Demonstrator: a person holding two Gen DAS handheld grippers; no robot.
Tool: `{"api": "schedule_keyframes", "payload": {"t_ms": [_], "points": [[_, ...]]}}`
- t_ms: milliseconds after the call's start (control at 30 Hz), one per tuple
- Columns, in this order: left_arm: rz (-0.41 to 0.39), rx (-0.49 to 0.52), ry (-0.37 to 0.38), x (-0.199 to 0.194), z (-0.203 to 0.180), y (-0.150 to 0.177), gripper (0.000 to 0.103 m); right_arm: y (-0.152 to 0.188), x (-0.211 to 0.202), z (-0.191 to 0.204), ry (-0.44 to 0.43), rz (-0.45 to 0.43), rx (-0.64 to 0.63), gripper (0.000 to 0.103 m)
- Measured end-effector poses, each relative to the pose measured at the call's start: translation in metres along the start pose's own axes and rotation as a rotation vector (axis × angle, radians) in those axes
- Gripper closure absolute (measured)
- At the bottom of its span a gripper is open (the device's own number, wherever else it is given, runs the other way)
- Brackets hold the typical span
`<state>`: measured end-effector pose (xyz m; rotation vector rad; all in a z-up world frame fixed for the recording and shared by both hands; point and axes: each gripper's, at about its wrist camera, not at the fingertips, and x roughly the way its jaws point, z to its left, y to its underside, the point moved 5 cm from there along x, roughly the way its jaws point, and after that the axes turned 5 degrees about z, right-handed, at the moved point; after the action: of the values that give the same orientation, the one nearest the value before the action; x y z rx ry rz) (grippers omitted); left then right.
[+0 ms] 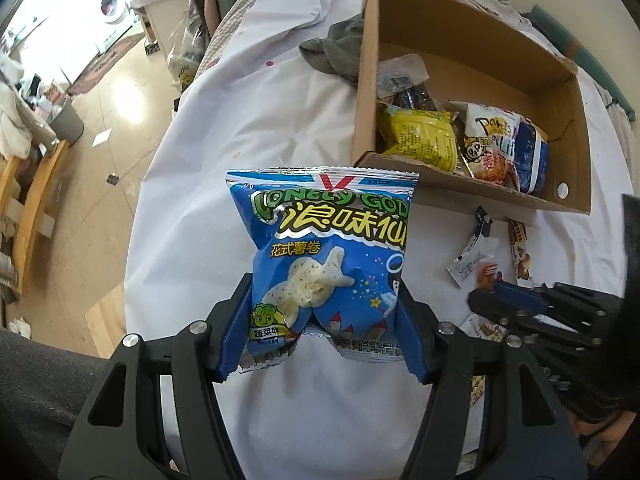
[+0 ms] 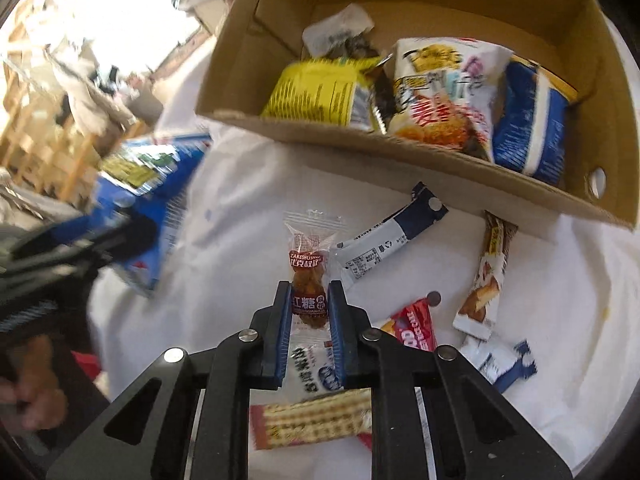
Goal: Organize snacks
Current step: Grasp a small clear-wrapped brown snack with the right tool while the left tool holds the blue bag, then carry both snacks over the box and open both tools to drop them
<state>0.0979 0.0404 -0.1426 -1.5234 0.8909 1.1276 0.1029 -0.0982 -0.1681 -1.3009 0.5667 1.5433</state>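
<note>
My left gripper is shut on a blue puffed chip bag, held upright above the white cloth. The same chip bag shows blurred at the left of the right wrist view. My right gripper is shut on a small clear-wrapped brown candy with a red label, just above the cloth. In the left wrist view the right gripper appears at the right, over loose packets. A cardboard box beyond both grippers holds a yellow bag, a white and orange bag and a blue and white bag.
Loose snacks lie on the white cloth: a navy and white stick packet, a brown and white bar, a red packet, a cracker packet. A grey rag lies left of the box. The table edge drops to the floor at left.
</note>
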Motion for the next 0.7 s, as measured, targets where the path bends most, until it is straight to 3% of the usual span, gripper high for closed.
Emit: {"api": "schedule_keyframes", "payload": {"t_ms": [333, 467, 700], "points": [[-0.06, 0.032, -0.005, -0.009, -0.009, 0.006, 0.043, 0.011, -0.048, -0.02, -0.093, -0.108, 0.073, 0.084], [-0.088, 0.008, 0.087, -0.028, -0.011, 0.011, 0.043, 0.009, -0.069, -0.029, -0.135, -0.182, 0.104, 0.084], [-0.229, -0.032, 0.076, -0.068, -0.01, -0.018, 0.043, -0.012, -0.106, -0.042, -0.175, -0.324, 0.174, 0.084]]}}
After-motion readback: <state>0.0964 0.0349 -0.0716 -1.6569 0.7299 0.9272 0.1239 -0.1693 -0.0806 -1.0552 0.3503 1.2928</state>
